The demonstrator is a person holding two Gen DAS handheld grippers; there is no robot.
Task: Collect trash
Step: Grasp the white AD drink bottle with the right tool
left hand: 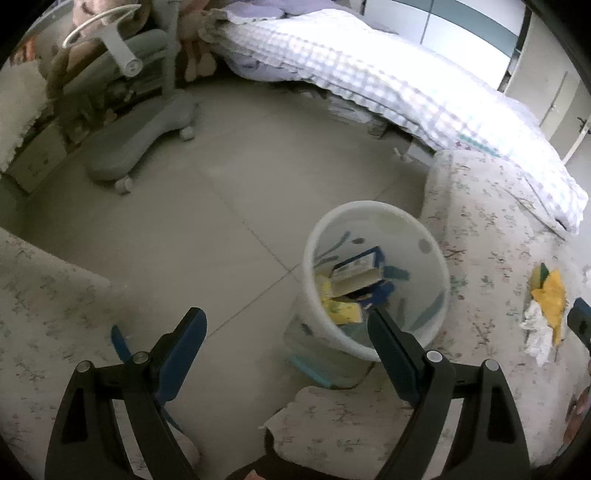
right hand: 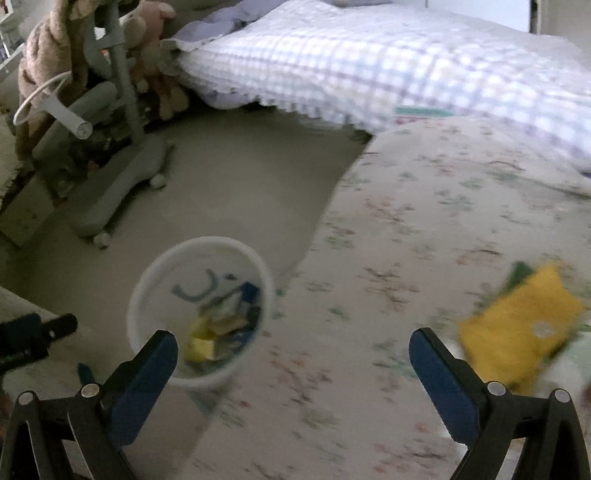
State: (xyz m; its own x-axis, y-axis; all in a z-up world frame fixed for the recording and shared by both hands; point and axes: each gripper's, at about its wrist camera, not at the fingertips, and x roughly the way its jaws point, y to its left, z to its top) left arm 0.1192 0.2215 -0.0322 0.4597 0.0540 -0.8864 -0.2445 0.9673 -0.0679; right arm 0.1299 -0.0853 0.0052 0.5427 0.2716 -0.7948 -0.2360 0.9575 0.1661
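Observation:
A white trash bin (left hand: pixel 439 266) stands on the floor beside the floral bed; it holds yellow and blue packaging (left hand: pixel 354 284). It also shows in the right wrist view (right hand: pixel 147 280). A yellow wrapper (left hand: pixel 550 295) and a crumpled white tissue (left hand: pixel 535 332) lie on the floral sheet; the wrapper is blurred in the right wrist view (right hand: pixel 517 328). My left gripper (left hand: pixel 286 317) is open and empty, near the bin's rim. My right gripper (right hand: pixel 291 343) is open and empty over the bed, left of the wrapper.
A grey wheeled chair base (left hand: pixel 140 136) stands on the tiled floor (left hand: pixel 221 192). A checked quilt (left hand: pixel 406 85) lies on the floral bed (right hand: pixel 424 221). Stuffed toys (right hand: pixel 147 26) sit at the back. A blue scrap (left hand: pixel 120 343) lies by my left finger.

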